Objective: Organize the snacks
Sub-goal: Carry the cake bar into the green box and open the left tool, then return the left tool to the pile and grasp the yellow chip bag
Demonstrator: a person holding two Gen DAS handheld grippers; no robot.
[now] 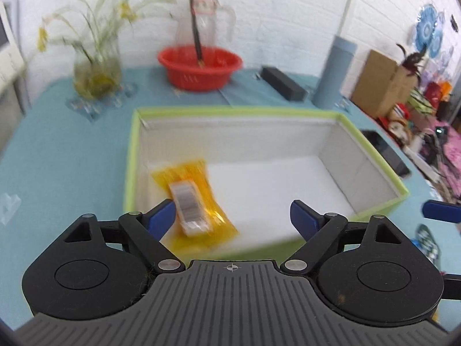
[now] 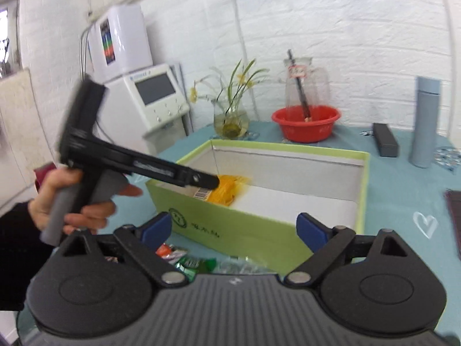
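Note:
A green box with a white inside stands on the teal table. A yellow snack packet with a barcode label lies, blurred, in the box's near left corner. My left gripper is open above the box's near edge, the packet just off its left finger. In the right wrist view the left gripper reaches over the box beside the packet. My right gripper is open and empty in front of the box, above several loose snack packets.
A red basin with a glass jug behind it, a vase of flowers, a black case and a blue flask stand at the table's back. A cardboard box and clutter lie right. A white machine stands left.

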